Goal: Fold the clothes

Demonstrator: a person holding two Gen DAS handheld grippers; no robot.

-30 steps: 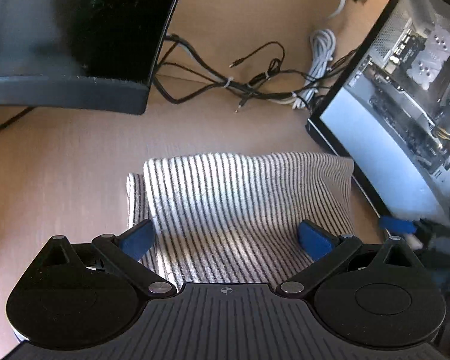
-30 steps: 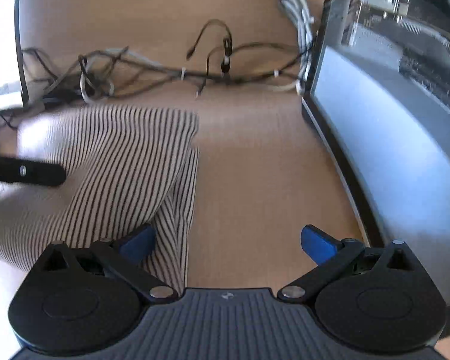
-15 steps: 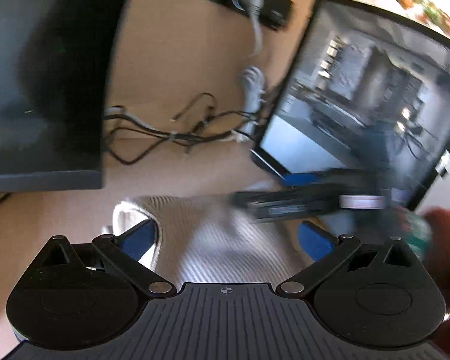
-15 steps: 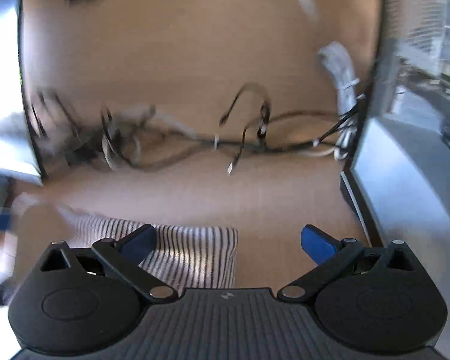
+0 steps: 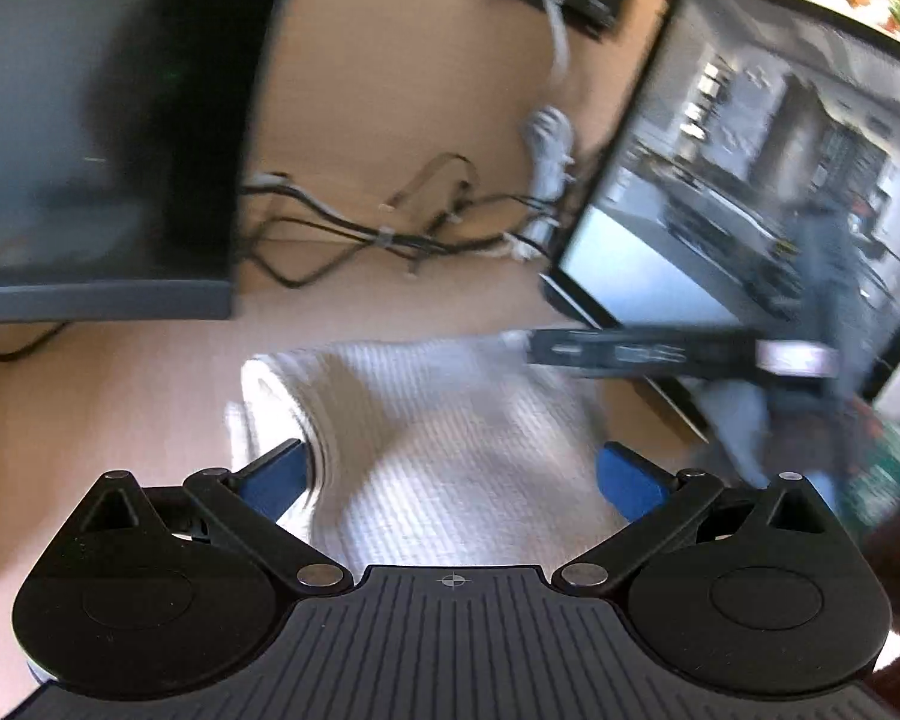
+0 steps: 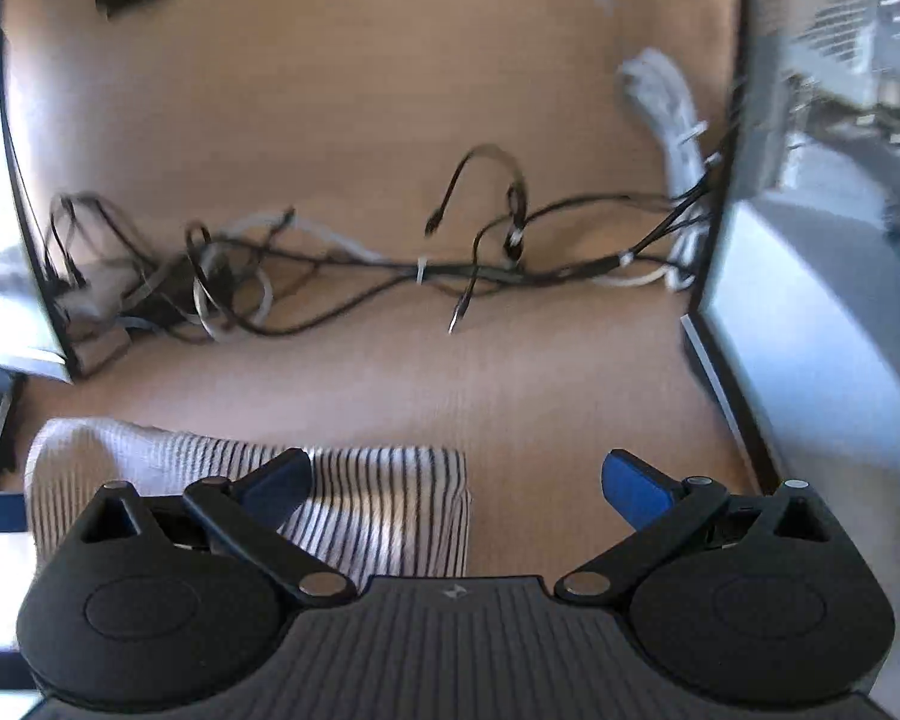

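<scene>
Striped cloth [image 5: 450, 438], folded into a compact rectangle, is seen lying on a pale wooden desk [image 5: 120, 396], roughly midway between the desk's left and right sides and toward its near edge. The fabric looks soft and ribbed, white with thin dark stripes, and a rounded fold line is shown along its left side. The folding is judged close to finished, with both tools lifted clear of the garment.

The left gripper [image 5: 450, 477] is held above the cloth with its blue-padded fingers spread wide and nothing between them. The right gripper [image 6: 459, 483] is likewise spread wide and empty, with one corner of the cloth [image 6: 354, 498] visible below its left finger. Any next move is judged to call for a final flattening press or a last fold, gripping an edge without dragging the stack.

Toward the far edge of the desk, a tangle of thin black and white cables [image 6: 426, 270] is shown. A dark monitor [image 5: 90, 120] stands at the left, and a glass-sided computer case [image 5: 750, 180] at the right. Motion blur softens much of the left view.
</scene>
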